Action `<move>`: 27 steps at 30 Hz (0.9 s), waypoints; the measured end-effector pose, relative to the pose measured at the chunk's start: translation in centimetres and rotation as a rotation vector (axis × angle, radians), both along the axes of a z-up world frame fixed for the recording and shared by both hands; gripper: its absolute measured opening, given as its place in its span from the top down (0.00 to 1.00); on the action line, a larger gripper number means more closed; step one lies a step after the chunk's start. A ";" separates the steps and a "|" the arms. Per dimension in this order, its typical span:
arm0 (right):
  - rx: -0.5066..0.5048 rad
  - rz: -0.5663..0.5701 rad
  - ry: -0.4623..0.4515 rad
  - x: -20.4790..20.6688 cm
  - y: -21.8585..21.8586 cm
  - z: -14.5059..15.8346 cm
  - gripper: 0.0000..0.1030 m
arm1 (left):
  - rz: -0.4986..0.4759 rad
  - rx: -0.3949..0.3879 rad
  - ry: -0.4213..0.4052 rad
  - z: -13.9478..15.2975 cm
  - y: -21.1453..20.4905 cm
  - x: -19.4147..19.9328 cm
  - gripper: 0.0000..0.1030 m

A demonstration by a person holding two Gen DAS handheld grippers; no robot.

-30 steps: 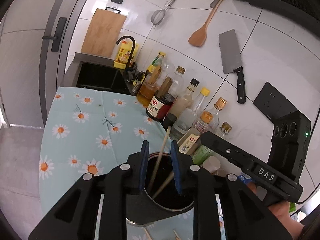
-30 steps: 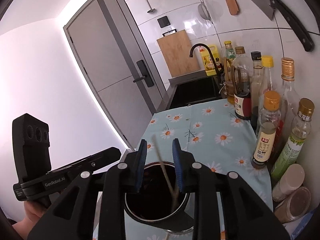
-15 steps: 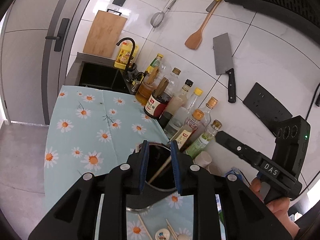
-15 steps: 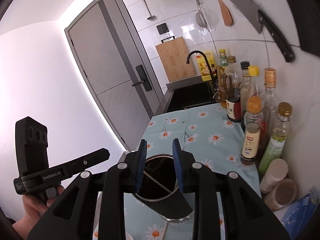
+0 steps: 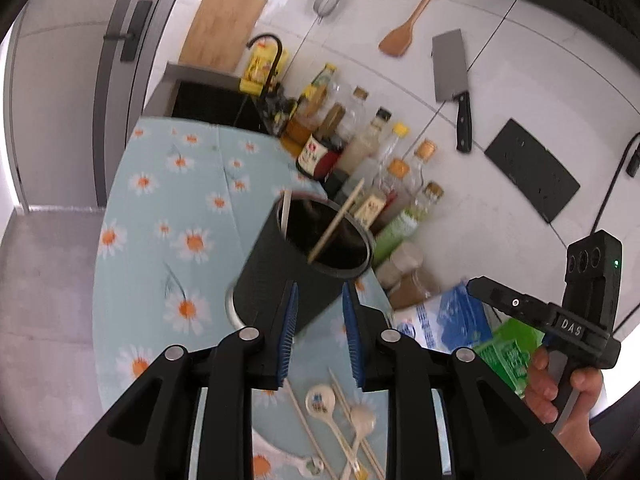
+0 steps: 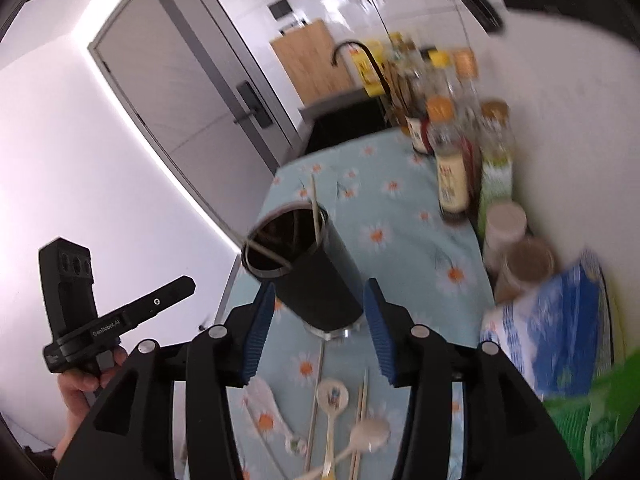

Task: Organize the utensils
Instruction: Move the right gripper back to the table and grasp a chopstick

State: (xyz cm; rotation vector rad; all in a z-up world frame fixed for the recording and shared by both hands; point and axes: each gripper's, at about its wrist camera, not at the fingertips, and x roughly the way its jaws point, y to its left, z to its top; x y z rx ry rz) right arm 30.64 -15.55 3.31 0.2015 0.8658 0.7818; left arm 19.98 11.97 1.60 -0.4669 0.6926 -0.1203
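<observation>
Chopsticks (image 6: 362, 416) and spoons (image 6: 332, 400) lie below my right gripper (image 6: 320, 334), lengthwise; jaws wide, empty. Left gripper (image 5: 319, 336) narrow, empty, farther.

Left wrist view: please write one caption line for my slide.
Open left gripper above spoons and chopsticks, facing the black utensil holder.

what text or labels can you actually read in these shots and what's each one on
"DAS": on the right gripper, on its body, in the left wrist view.
"GenRobot.AI": on the left gripper, on its body, in the right wrist view; small, only just legible.
Bottle labels, blue bag and green packet: print too blurred to read.
</observation>
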 end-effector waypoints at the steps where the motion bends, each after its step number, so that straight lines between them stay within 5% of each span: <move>1: -0.018 -0.008 0.023 -0.1 -0.3 -0.4 0.55 | -0.001 -0.014 0.015 -0.6 0.0 -0.4 0.75; 12: -0.282 -0.089 0.456 -1.3 -1.8 -9.6 0.55 | 0.048 -0.130 0.159 -8.0 0.9 -3.6 0.75; 14: -0.310 -0.099 0.494 -1.4 -1.8 -10.9 0.56 | 0.057 -0.139 0.180 -8.9 1.2 -4.1 0.75; 17: -0.345 -0.104 0.550 -2.0 -1.8 -12.9 0.70 | 0.072 -0.159 0.204 -10.3 1.9 -4.8 0.75; 27: -0.495 -0.134 0.621 -2.7 -1.2 -16.4 0.78 | 0.101 -0.197 0.294 -14.6 3.2 -5.8 0.75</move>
